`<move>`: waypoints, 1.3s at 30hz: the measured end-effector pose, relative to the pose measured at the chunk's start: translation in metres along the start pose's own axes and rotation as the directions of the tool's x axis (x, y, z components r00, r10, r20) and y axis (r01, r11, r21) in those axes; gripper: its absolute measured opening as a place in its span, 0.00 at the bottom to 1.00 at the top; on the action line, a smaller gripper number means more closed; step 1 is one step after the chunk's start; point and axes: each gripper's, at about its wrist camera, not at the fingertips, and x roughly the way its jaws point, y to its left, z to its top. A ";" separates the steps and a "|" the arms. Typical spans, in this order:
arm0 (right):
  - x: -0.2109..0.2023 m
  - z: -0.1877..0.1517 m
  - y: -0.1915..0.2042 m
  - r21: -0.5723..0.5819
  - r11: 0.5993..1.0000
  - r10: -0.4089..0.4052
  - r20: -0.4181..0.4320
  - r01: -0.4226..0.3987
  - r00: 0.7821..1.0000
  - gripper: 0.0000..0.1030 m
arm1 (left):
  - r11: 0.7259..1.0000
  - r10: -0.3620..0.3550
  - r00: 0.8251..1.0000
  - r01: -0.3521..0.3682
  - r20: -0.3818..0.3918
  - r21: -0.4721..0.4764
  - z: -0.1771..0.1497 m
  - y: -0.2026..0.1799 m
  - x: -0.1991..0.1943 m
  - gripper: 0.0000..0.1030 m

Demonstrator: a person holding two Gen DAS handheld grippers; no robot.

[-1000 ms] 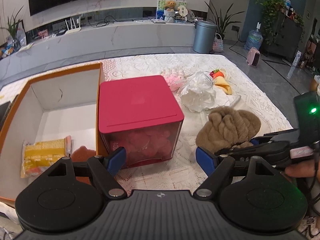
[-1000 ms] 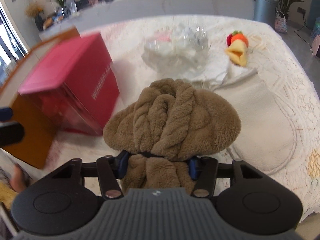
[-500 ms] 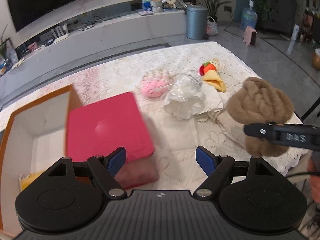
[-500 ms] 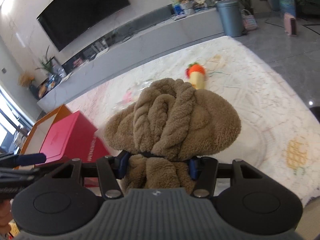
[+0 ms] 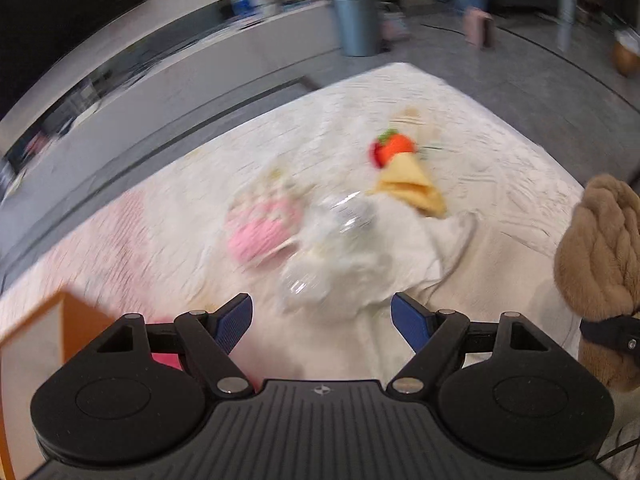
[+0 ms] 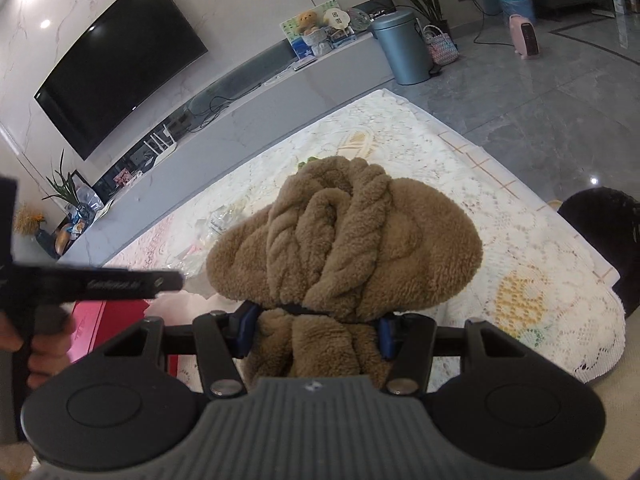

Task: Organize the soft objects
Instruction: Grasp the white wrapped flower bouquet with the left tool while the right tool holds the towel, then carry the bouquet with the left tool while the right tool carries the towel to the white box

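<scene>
My right gripper (image 6: 316, 330) is shut on a brown plush twisted toy (image 6: 344, 240) and holds it above the table; the toy also shows at the right edge of the left wrist view (image 5: 600, 256). My left gripper (image 5: 322, 322) is open and empty above the lace-covered table (image 5: 500, 168). On the table lie a pink plush (image 5: 260, 226), a crumpled clear plastic bag (image 5: 336, 256) and an orange-and-yellow plush cone (image 5: 404, 172). The left wrist view is blurred.
An orange-edged box corner (image 5: 44, 328) and the red box (image 6: 104, 320) sit at the lower left. A white cloth (image 5: 408, 248) lies under the bag. A black round object (image 6: 604, 232) stands beside the table's right edge.
My right gripper has lifted the brown plush higher off the table. My left gripper has swung right and up, away from the red box, which has nearly left its view.
</scene>
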 end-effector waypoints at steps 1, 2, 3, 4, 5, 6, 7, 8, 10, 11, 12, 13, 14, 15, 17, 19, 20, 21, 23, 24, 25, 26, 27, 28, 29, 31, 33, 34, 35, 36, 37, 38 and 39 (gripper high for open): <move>0.000 -0.002 0.001 -0.003 1.000 0.005 -0.006 -0.005 1.000 0.54 | 0.998 -0.017 1.000 0.018 -0.015 0.055 0.003 -0.004 0.007 0.90; 0.001 -0.002 0.002 -0.005 1.000 0.013 -0.013 -0.013 1.000 0.54 | 0.996 -0.008 0.999 0.011 -0.036 0.092 0.006 -0.007 0.014 0.90; 0.003 -0.002 0.003 -0.009 1.000 0.020 -0.017 -0.020 1.000 0.54 | 0.994 0.016 0.999 -0.012 -0.042 0.106 0.008 -0.008 0.019 0.90; 0.003 -0.002 0.005 -0.014 1.000 0.026 -0.019 -0.026 0.999 0.54 | 0.993 0.030 0.999 -0.025 -0.041 0.113 0.010 -0.008 0.024 0.90; 0.003 -0.002 0.005 -0.019 0.999 0.031 -0.020 -0.031 0.999 0.54 | 0.992 0.030 0.999 -0.024 -0.046 0.123 0.013 -0.008 0.029 0.90; 0.004 -0.002 0.006 -0.023 0.999 0.035 -0.021 -0.035 0.999 0.54 | 0.991 0.022 0.998 -0.015 -0.051 0.134 0.015 -0.008 0.034 0.90; 0.004 -0.002 0.006 -0.022 0.999 0.038 -0.020 -0.038 0.999 0.54 | 0.990 0.017 0.999 -0.009 -0.051 0.143 0.017 -0.007 0.039 0.90; 0.004 -0.002 0.005 -0.018 0.999 0.040 -0.017 -0.040 0.999 0.54 | 0.988 0.016 0.999 -0.008 -0.050 0.154 0.018 -0.008 0.044 0.90; 0.005 -0.002 0.002 0.004 1.000 0.031 -0.011 -0.031 0.999 0.54 | 0.982 0.025 0.999 -0.016 -0.044 0.189 0.018 -0.010 0.055 0.87; 0.006 -0.002 0.000 0.012 1.000 0.023 -0.013 -0.023 1.000 0.54 | 0.980 0.022 0.999 -0.012 -0.048 0.199 0.017 -0.010 0.061 0.83; 0.007 -0.002 -0.002 0.016 1.000 0.015 -0.016 -0.015 1.000 0.54 | 0.980 0.013 0.998 -0.001 -0.060 0.198 0.016 -0.010 0.065 0.79; 0.008 -0.002 -0.004 0.020 1.000 0.007 -0.018 -0.006 1.000 0.54 | 0.982 0.008 0.997 0.006 -0.072 0.188 0.015 -0.009 0.069 0.77; 0.010 -0.002 -0.006 0.027 1.000 -0.003 -0.021 0.003 1.000 0.54 | 0.984 0.014 0.997 -0.001 -0.071 0.177 0.014 -0.009 0.072 0.75; 0.011 -0.002 -0.008 0.034 0.999 -0.013 -0.022 0.014 1.000 0.54 | 0.985 0.028 0.998 -0.018 -0.059 0.173 0.013 -0.007 0.073 0.70; 0.013 -0.001 -0.009 0.038 0.999 -0.028 -0.022 0.029 0.999 0.54 | 0.986 0.053 0.997 -0.045 -0.047 0.159 0.010 -0.004 0.071 0.57; 0.016 -0.001 -0.008 0.032 0.999 -0.032 -0.027 0.033 0.999 0.54 | 0.989 0.065 0.997 -0.057 -0.053 0.137 0.009 0.001 0.070 0.46; 0.018 -0.001 -0.006 0.024 0.999 -0.029 -0.031 0.030 0.999 0.54 | 0.991 0.057 0.997 -0.051 -0.049 0.121 0.009 0.005 0.068 0.46; 0.019 -0.001 -0.004 0.015 1.000 -0.026 -0.034 0.027 0.999 0.54 | 0.994 0.046 0.998 -0.041 -0.047 0.099 0.008 0.009 0.066 0.45; 0.020 -0.001 -0.001 0.000 1.000 -0.021 -0.038 0.021 0.999 0.54 | 0.998 0.024 0.999 -0.022 -0.039 0.058 0.007 0.017 0.060 0.45; 0.020 -0.002 0.000 -0.005 1.000 -0.020 -0.039 0.020 0.999 0.54 | 0.999 0.011 0.999 -0.010 -0.031 0.040 0.006 0.022 0.058 0.44; 0.021 -0.002 0.001 -0.007 1.000 -0.020 -0.040 0.020 0.999 0.54 | 1.000 0.000 1.000 0.000 -0.023 0.023 0.006 0.027 0.054 0.44; 0.021 -0.002 0.001 -0.007 1.000 -0.022 -0.040 0.022 0.999 0.54 | 1.000 -0.011 1.000 0.011 -0.014 0.002 0.005 0.031 0.051 0.44; 0.021 -0.002 0.001 -0.007 1.000 -0.024 -0.041 0.024 0.999 0.54 | 0.999 -0.026 1.000 0.026 -0.005 -0.024 0.005 0.037 0.047 0.44; 0.022 -0.002 0.001 -0.008 1.000 -0.026 -0.043 0.025 0.999 0.54 | 0.997 -0.043 0.999 0.043 0.003 -0.056 0.004 0.043 0.043 0.44; 0.022 -0.002 0.001 -0.008 1.000 -0.027 -0.045 0.026 0.999 0.54 | 0.994 -0.067 0.998 0.068 0.014 -0.090 0.004 0.048 0.039 0.44; 0.023 -0.002 0.003 -0.010 1.000 -0.024 -0.050 0.024 0.998 0.54 | 0.981 -0.123 0.992 0.127 0.033 -0.147 0.003 0.057 0.034 0.44; 0.024 -0.003 0.005 -0.016 1.000 -0.015 -0.054 0.014 0.998 0.54 | 0.971 -0.150 0.988 0.155 0.043 -0.183 0.002 0.063 0.030 0.44; 0.025 -0.002 0.006 -0.018 1.000 -0.010 -0.055 0.009 0.998 0.54 | 0.968 -0.154 0.987 0.159 0.044 -0.191 0.001 0.065 0.027 0.44; 0.025 -0.002 0.006 -0.019 1.000 -0.005 -0.055 0.004 0.998 0.54 | 0.966 -0.157 0.987 0.163 0.045 -0.198 0.000 0.066 0.025 0.44; 0.024 -0.002 0.007 -0.020 1.000 -0.003 -0.054 0.002 0.999 0.54 | 0.964 -0.160 0.986 0.168 0.051 -0.206 -0.002 0.068 0.023 0.44; 0.024 -0.002 0.007 -0.020 1.000 -0.003 -0.053 0.002 0.999 0.54 | 0.960 -0.166 0.984 0.175 0.061 -0.217 -0.003 0.071 0.019 0.44; 0.024 -0.002 0.007 -0.019 1.000 -0.003 -0.051 0.003 0.999 0.54 | 0.953 -0.177 0.981 0.190 0.077 -0.234 -0.005 0.073 0.016 0.44; 0.024 -0.002 0.006 -0.017 1.000 -0.003 -0.050 0.002 0.999 0.54 | 0.944 -0.191 0.977 0.210 0.098 -0.255 -0.006 0.076 0.011 0.44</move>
